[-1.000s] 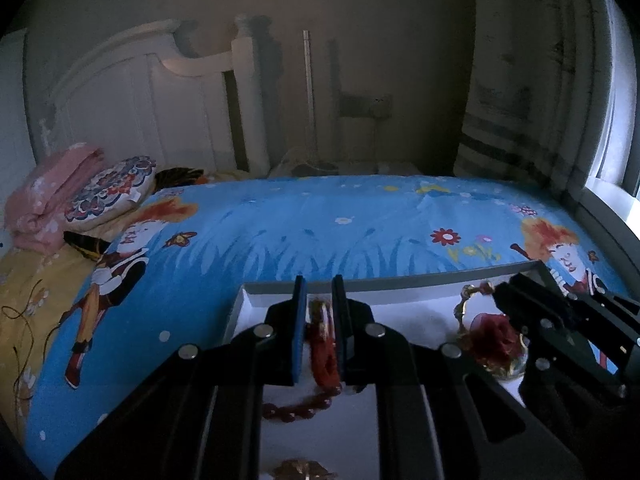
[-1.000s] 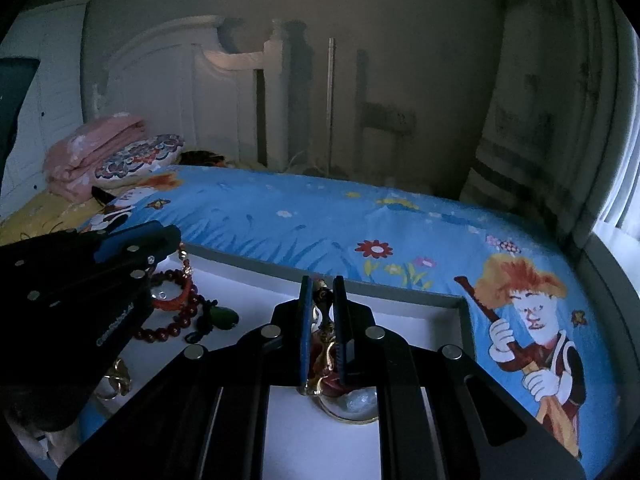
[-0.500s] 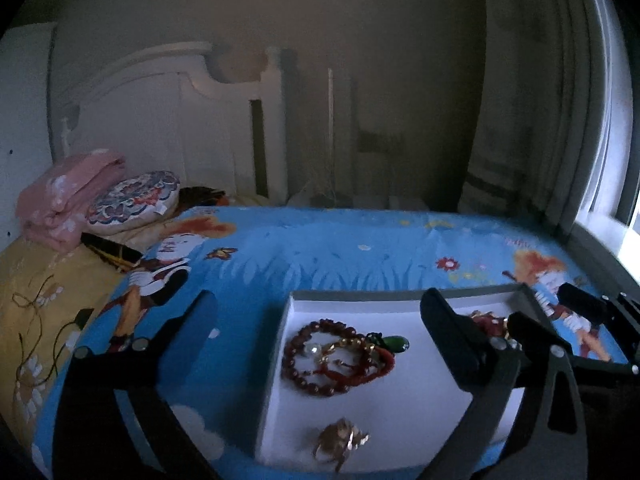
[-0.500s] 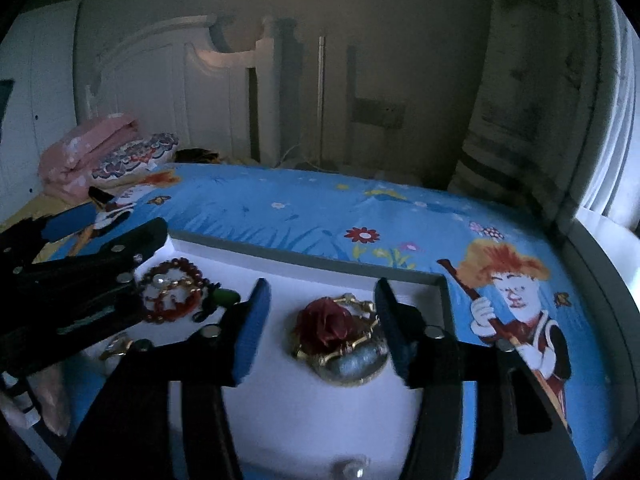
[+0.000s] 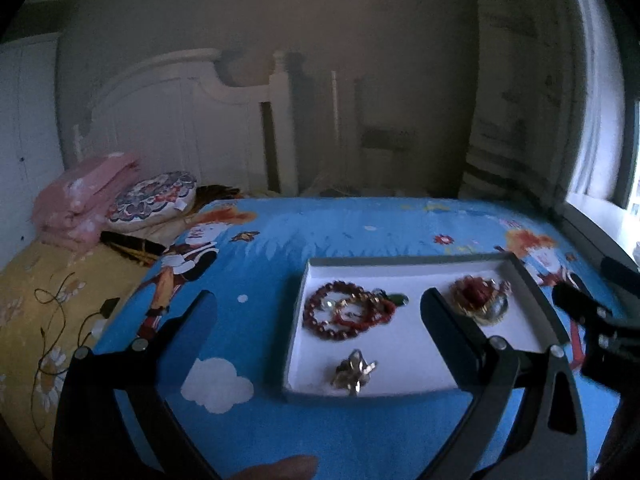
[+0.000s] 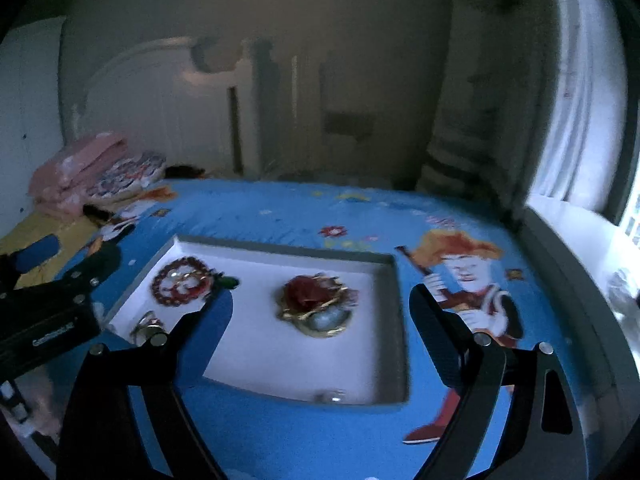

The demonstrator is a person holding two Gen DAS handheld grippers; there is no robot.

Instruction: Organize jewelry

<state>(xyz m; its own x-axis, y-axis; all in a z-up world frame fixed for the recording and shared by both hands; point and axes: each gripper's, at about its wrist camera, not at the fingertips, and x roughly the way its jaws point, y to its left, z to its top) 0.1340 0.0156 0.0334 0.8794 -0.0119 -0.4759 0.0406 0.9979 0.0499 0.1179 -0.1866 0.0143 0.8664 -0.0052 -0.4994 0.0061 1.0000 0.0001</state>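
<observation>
Now released: my left tongs [image 5: 316,316] gape wide, right tongs [image 6: 322,312] still opening, both empty. Bead bracelets [image 5: 346,314] and rose brooch [image 6: 316,304] lie apart in white tray [image 6: 394,320] on bed.

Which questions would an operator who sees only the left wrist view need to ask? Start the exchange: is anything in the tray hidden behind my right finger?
Observer: Yes, a small pale bead, perhaps a pearl, lies against the tray's near wall.
Operator: Is the right hand-held gripper holding anything?
Observer: No. The right hand-held gripper has its jaws opening with nothing between them, and the red flower brooch lies free on the tray floor.
</observation>
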